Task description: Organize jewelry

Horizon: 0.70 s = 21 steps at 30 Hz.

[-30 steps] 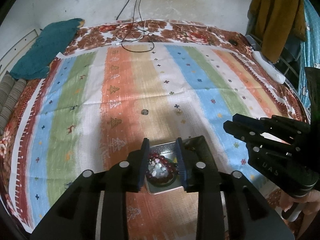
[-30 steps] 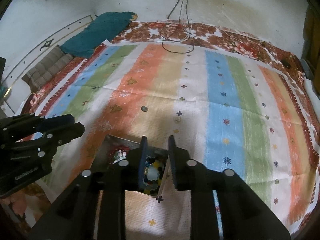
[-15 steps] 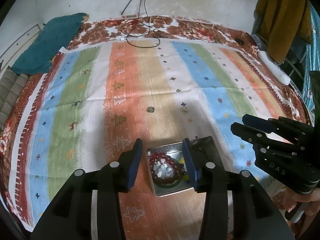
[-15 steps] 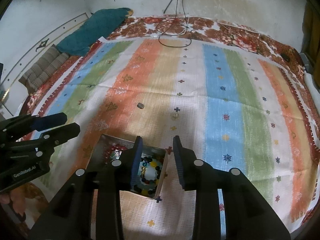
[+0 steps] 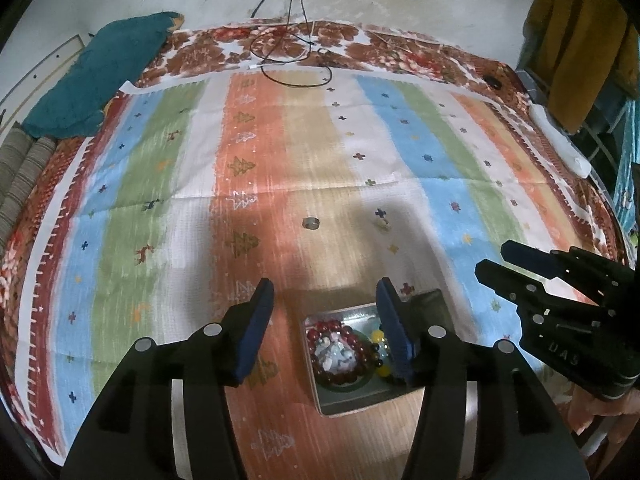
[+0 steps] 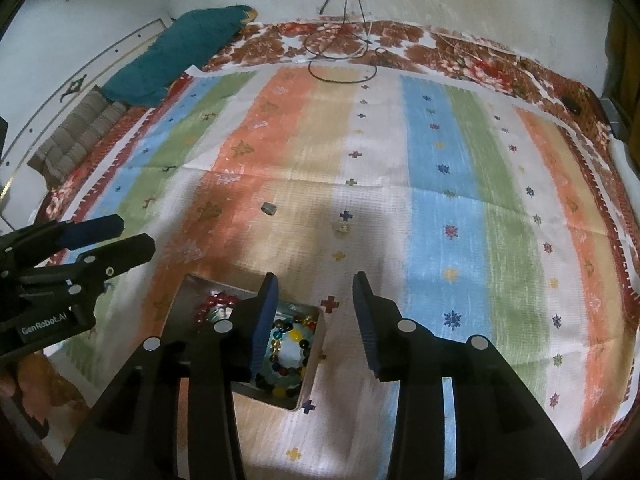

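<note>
A metal tin (image 5: 352, 404) lies on the striped cloth, also seen in the right wrist view (image 6: 280, 396). It holds a dark red bead bracelet (image 5: 340, 354) (image 6: 214, 304) around pale stones, and a multicoloured bead bracelet (image 6: 288, 354) (image 5: 378, 338). My left gripper (image 5: 326, 310) is open and empty above the tin. My right gripper (image 6: 316, 300) is open and empty above the tin's right edge. A small grey ring (image 5: 311, 223) (image 6: 270, 209) and a small pale trinket (image 5: 383, 225) (image 6: 341, 227) lie loose on the cloth beyond the tin.
The striped cloth (image 5: 168, 184) covers a floral bedspread. A teal cushion (image 5: 96, 84) lies at the far left, black cables (image 5: 292, 56) at the far edge, and a white object (image 5: 560, 148) at the right edge. A mustard garment (image 5: 580, 40) hangs at the right.
Both grippers have opened wider and drawn back upward from the tin. The bracelets stay in the tin.
</note>
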Available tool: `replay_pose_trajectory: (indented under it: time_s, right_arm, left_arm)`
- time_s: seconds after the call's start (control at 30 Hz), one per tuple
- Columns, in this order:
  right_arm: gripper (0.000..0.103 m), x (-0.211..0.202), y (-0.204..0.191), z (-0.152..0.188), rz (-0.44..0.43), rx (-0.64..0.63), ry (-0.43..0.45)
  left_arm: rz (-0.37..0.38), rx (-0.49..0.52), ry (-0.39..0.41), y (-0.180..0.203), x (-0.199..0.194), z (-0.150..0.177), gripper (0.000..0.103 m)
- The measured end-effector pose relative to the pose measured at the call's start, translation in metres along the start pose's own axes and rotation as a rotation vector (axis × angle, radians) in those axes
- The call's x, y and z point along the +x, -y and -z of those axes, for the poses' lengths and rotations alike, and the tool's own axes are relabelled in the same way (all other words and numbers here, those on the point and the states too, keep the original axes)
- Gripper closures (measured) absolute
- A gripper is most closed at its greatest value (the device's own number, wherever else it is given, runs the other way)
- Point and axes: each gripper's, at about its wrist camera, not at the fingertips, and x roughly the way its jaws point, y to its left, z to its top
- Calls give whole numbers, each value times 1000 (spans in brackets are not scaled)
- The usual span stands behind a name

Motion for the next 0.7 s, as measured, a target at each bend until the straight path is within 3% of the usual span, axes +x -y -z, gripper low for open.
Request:
replay_pose_trajectory:
  time_s: [0.2, 0.7]
  right_arm:
    - [59, 18, 3, -9, 13, -2, -37]
    - [59, 66, 13, -26, 27, -9, -139]
  left_arm:
    - [-12, -6, -40, -2, 18, -8, 49]
    - [-81, 11, -124, -12, 73, -33, 49]
